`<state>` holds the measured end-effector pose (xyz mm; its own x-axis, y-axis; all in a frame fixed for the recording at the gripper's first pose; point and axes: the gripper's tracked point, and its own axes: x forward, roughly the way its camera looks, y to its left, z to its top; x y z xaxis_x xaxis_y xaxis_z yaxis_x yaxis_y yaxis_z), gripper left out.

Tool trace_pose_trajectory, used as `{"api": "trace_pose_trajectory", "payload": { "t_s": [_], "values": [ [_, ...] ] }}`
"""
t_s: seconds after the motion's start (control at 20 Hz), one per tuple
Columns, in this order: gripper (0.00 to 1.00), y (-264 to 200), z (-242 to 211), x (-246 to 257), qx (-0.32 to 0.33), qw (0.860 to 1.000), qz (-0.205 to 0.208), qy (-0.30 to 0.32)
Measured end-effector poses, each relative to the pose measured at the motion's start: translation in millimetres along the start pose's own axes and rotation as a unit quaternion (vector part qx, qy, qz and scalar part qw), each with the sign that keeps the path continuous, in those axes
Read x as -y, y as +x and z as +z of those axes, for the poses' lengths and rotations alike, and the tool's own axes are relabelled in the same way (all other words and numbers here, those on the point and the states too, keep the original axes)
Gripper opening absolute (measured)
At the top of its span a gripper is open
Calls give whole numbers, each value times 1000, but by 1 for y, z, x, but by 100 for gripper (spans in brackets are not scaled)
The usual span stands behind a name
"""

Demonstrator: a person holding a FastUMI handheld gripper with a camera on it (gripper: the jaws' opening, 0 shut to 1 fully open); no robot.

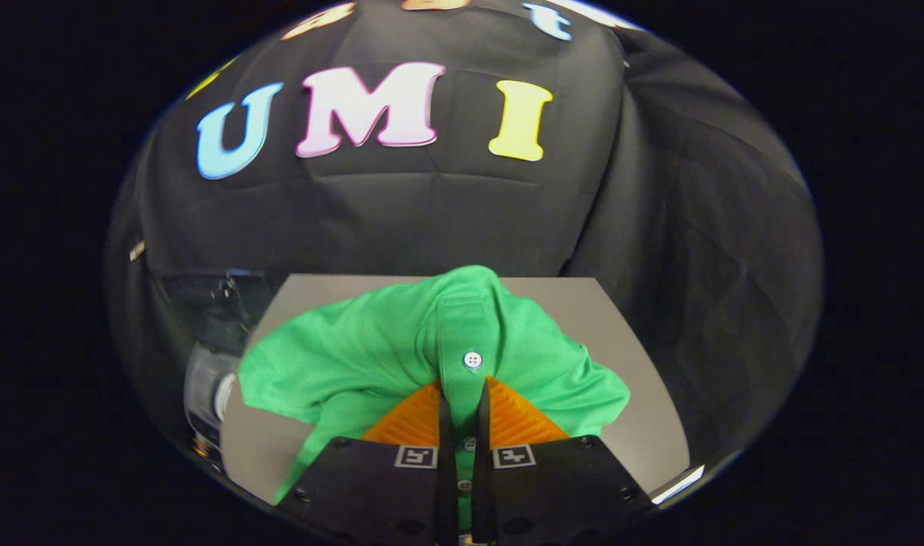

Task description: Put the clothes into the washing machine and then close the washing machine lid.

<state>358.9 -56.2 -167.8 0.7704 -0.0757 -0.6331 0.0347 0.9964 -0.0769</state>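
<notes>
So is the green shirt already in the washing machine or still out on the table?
Still out. The green shirt lies bunched on the grey table, its button placket pinched between the gripper fingers.

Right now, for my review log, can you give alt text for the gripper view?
The gripper is shut on the button placket of a green fabric shirt, lifted in a bunch above a grey tabletop. A white button sits just ahead of the fingertips; a partly visible appliance stands beside the table.
</notes>
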Motion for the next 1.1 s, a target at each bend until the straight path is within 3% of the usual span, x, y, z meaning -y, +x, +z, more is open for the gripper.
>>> {"api": "trace_pose_trajectory", "payload": {
  "t_s": [0.65, 0.9, 1.1],
  "values": [
    [12, -142, 117, -50, 97, 994, 41, 1],
    [12, -177, 133, -112, 114, 990, 88, -6],
    [11, -184, 119, -180, 106, 986, 129, -22]
  ]
}}
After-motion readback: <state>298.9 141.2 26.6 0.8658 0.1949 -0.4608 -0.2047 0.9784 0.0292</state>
